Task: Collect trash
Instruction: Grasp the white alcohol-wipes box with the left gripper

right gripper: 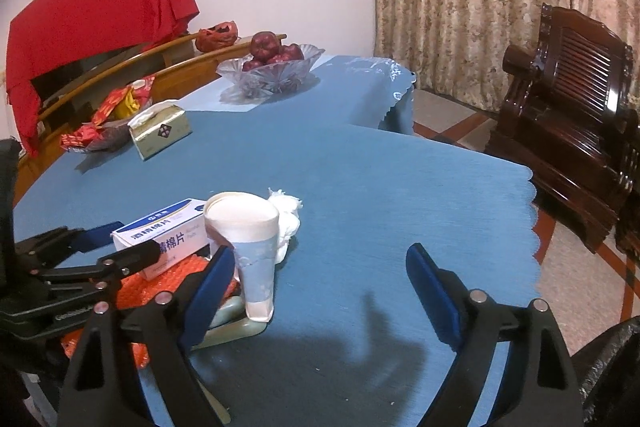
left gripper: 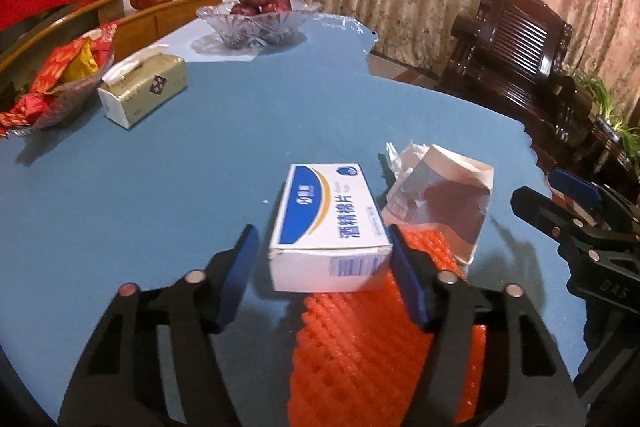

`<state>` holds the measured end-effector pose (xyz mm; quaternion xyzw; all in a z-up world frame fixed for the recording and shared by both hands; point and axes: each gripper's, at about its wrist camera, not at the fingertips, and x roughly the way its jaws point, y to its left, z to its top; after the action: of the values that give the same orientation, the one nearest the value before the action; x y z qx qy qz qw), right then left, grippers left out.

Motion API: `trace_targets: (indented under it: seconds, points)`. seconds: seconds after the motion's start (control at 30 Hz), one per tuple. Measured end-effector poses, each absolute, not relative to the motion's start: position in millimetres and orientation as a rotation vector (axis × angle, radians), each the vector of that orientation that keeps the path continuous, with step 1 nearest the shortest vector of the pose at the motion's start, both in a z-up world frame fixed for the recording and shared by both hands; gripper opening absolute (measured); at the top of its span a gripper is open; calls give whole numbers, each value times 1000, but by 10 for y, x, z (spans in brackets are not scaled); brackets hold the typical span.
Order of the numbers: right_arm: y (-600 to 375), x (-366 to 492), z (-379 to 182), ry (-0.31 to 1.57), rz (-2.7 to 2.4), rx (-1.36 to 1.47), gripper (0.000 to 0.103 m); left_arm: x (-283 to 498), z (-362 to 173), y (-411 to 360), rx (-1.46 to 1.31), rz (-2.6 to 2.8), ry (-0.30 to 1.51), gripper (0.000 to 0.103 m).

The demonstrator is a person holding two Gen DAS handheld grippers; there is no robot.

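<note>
A white-and-blue cardboard box [left gripper: 328,223] lies on an orange foam net [left gripper: 380,347] on the blue table. My left gripper [left gripper: 322,237] straddles the box's near end. Its right pad [left gripper: 404,275] is against the box corner, while a strip of table shows beside the left pad, so it is open. Just right of the box stand a dented paper cup [right gripper: 248,239] and a crumpled white tissue [right gripper: 286,215]. My right gripper [right gripper: 320,257] is wide open, with the cup just inside its left finger and untouched. It also shows at the right edge of the left wrist view as the right gripper [left gripper: 552,195].
Farther back are a tissue box [left gripper: 144,87], a glass bowl of apples [left gripper: 260,19] and a dish of red wrappers [left gripper: 52,87]. The table's scalloped edge [right gripper: 534,203] runs along the right, with a dark wooden chair [right gripper: 572,123] beyond. A black bag [right gripper: 612,367] sits low right.
</note>
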<state>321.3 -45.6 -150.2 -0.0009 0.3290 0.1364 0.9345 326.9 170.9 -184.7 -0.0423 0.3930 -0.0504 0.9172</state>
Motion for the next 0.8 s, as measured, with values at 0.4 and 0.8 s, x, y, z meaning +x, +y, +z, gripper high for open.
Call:
trace_targets:
  seconds: [0.4,0.8]
  points:
    - [-285,3230,-1546,681,352,-6,82,3099,-1709,1809,-117,-83,750,53]
    - [-64,3473,-1664,716,391,3,65,2973,-1567,1936,-105,-37,708,53]
